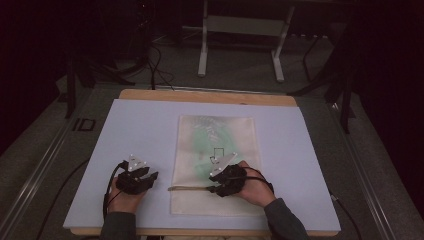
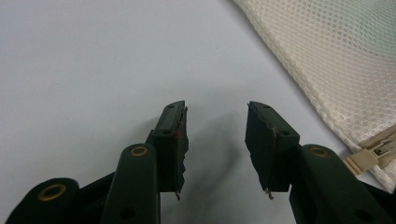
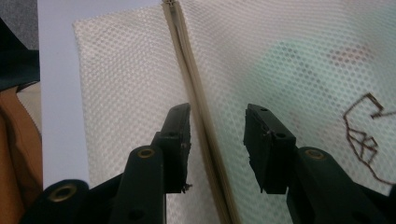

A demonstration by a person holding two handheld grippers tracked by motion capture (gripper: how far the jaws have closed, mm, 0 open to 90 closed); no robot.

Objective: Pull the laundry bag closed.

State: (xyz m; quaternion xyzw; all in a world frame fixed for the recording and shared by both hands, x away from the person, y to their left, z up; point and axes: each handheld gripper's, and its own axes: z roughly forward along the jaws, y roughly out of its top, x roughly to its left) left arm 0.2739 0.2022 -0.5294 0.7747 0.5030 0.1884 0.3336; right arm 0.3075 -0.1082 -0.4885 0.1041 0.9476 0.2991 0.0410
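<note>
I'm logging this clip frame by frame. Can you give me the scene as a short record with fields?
surface: pale mat on a wooden table
item: cream mesh bag, lying flat, something green inside
zipper: closed line running between the right claw's jaws; pull tab near the left claw
left claw: open, over bare mat beside the bag
right claw: open, over the bag, straddling the zipper

Cream honeycomb mesh bag (image 3: 289, 51), perhaps green inside

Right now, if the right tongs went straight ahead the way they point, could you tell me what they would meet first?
Probably the zipper of the mesh bag: the open right tongs straddle it, just above the mesh, though depth is unclear.
</note>
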